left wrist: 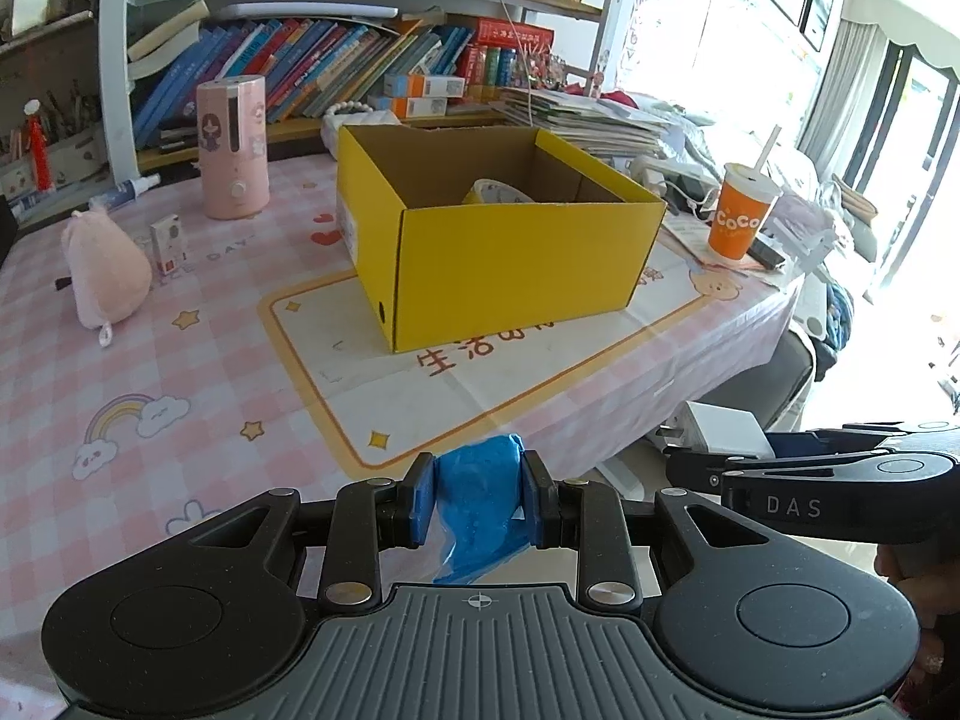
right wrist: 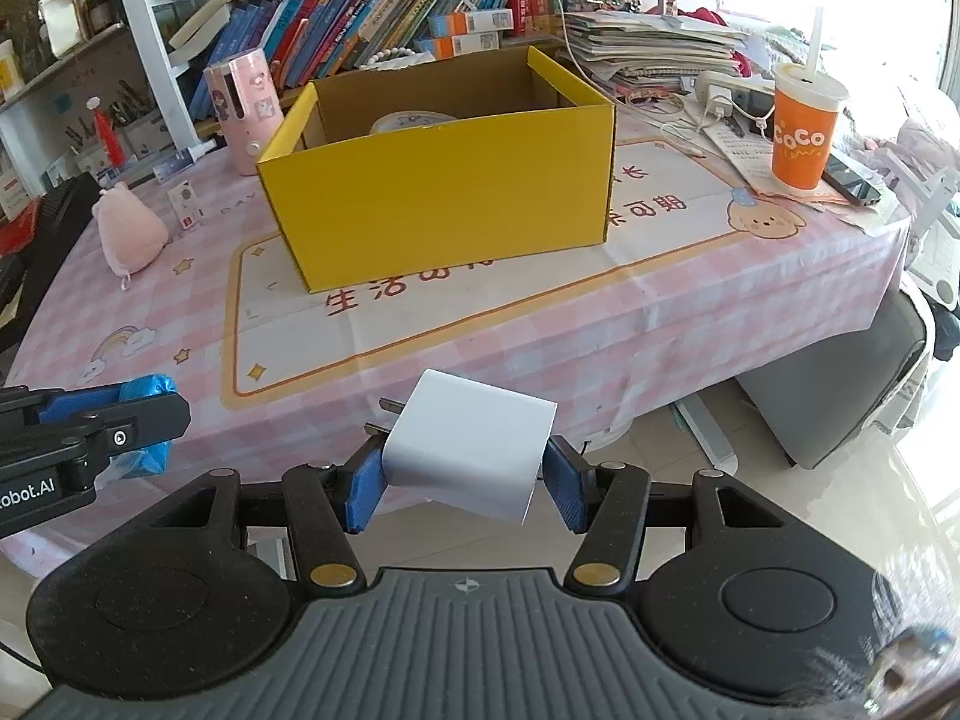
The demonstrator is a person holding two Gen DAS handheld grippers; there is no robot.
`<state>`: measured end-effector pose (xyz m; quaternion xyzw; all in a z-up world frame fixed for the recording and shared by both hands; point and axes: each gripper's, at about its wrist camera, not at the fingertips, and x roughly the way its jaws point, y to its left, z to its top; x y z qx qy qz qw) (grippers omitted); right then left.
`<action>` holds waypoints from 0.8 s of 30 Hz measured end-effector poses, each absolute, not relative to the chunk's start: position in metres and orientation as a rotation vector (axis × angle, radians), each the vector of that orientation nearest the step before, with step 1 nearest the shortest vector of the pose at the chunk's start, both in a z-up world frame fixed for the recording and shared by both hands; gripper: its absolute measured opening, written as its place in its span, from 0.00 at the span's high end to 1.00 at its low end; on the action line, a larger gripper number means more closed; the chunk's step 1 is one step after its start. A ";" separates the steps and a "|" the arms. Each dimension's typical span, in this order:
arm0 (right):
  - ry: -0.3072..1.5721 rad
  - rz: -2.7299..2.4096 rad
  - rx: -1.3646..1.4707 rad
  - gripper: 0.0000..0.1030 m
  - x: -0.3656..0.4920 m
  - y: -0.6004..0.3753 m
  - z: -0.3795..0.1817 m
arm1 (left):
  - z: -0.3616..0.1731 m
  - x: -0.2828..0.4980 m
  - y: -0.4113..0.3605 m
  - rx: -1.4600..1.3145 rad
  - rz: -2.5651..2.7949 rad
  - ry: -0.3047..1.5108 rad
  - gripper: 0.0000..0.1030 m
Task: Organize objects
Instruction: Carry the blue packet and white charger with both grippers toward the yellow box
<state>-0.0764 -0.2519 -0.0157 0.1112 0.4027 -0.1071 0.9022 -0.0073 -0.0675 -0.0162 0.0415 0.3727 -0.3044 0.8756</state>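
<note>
The cardboard box point(right wrist: 444, 180) stands mid-desk point(right wrist: 540, 348) with what may be a tape roll point(right wrist: 414, 119) inside. Left of it sit the humidifier point(right wrist: 243, 111) and, nearer, the plush toy point(right wrist: 129, 234). Right stands the drink cup point(right wrist: 804, 126); books point(right wrist: 372, 12) behind.

Inside the yellow cardboard box point(left wrist: 510, 252), its near wall hides all but the top of a round tape-like roll point(left wrist: 497, 192), too little to identify. The blue plastic bundle point(left wrist: 477, 504) is squeezed out of recognition, and its lower end disappears behind the left hand-held gripper point(left wrist: 478, 501). The book spines point(right wrist: 384, 18) behind the box are too small to read.
</note>
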 end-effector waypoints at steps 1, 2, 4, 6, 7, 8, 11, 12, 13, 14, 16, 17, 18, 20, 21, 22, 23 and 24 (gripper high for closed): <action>0.835 -0.223 0.231 0.48 -0.074 -0.254 -0.016 | -0.017 -0.005 -0.069 0.086 -0.635 0.779 0.73; 0.837 -0.224 0.231 0.48 -0.073 -0.256 -0.016 | -0.017 -0.003 -0.071 0.084 -0.635 0.780 0.73; 0.840 -0.224 0.231 0.48 -0.068 -0.260 -0.016 | -0.017 0.001 -0.074 0.082 -0.633 0.782 0.73; 0.843 -0.222 0.230 0.48 -0.064 -0.264 -0.017 | -0.017 0.006 -0.078 0.081 -0.631 0.780 0.73; 0.843 -0.221 0.229 0.48 -0.061 -0.266 -0.017 | -0.016 0.008 -0.080 0.081 -0.629 0.777 0.73; 0.843 -0.219 0.228 0.48 -0.058 -0.268 -0.017 | -0.015 0.011 -0.081 0.080 -0.628 0.772 0.73; 0.832 -0.216 0.230 0.48 -0.050 -0.276 -0.014 | -0.010 0.018 -0.088 0.082 -0.626 0.745 0.74; 0.824 -0.214 0.229 0.48 -0.046 -0.278 -0.013 | -0.008 0.022 -0.090 0.082 -0.626 0.734 0.74; 0.815 -0.212 0.227 0.48 -0.042 -0.281 -0.011 | -0.005 0.025 -0.093 0.084 -0.626 0.722 0.74; 0.805 -0.209 0.223 0.48 -0.039 -0.283 -0.008 | -0.002 0.028 -0.095 0.085 -0.626 0.708 0.74; 0.783 -0.202 0.212 0.48 -0.030 -0.288 -0.003 | 0.004 0.036 -0.101 0.088 -0.626 0.680 0.74; 0.771 -0.199 0.205 0.48 -0.025 -0.290 0.000 | 0.008 0.040 -0.104 0.090 -0.625 0.666 0.73; 0.759 -0.194 0.199 0.48 -0.020 -0.293 0.003 | 0.011 0.043 -0.107 0.092 -0.624 0.654 0.74; 0.738 -0.186 0.188 0.48 -0.009 -0.300 0.009 | 0.017 0.053 -0.113 0.096 -0.619 0.628 0.74; 0.727 -0.181 0.184 0.48 -0.003 -0.303 0.012 | 0.019 0.058 -0.116 0.096 -0.615 0.616 0.74; 0.716 -0.175 0.179 0.48 0.003 -0.306 0.016 | 0.022 0.063 -0.120 0.096 -0.609 0.605 0.74; 0.705 -0.170 0.175 0.48 0.009 -0.309 0.019 | 0.024 0.068 -0.123 0.095 -0.604 0.596 0.74; 0.694 -0.165 0.171 0.48 0.015 -0.312 0.022 | 0.026 0.073 -0.126 0.095 -0.597 0.588 0.74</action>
